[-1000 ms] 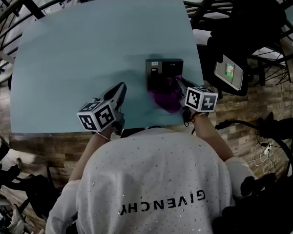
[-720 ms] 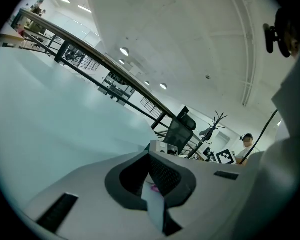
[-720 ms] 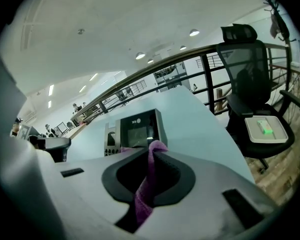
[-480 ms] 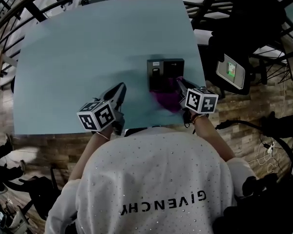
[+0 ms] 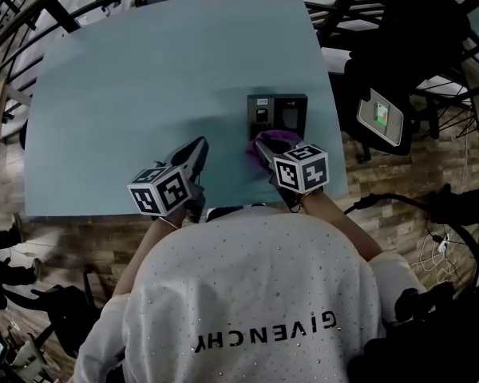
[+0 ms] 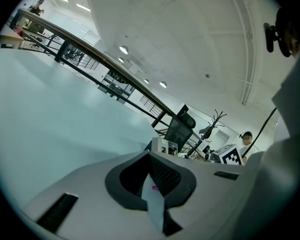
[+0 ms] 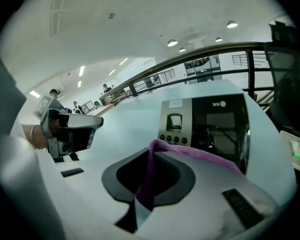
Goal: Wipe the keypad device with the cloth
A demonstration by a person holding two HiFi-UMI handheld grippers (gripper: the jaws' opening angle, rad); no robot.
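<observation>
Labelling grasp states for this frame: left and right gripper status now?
Left gripper: shut, nothing between the jaws.
Right gripper: shut on the purple cloth.

Your cloth [image 7: 200,154] is magenta-purple. The keypad device [image 7: 205,126] is black on its right part, with a grey panel on its left. The worktop [image 5: 144,78] is plain pale blue-green. Your left claw [image 5: 195,147] and right claw [image 5: 263,144] are light grey with dark grey hollows, and their cubes carry black-and-white square markers. The floor [image 5: 72,242] shows brown plank pattern.
</observation>
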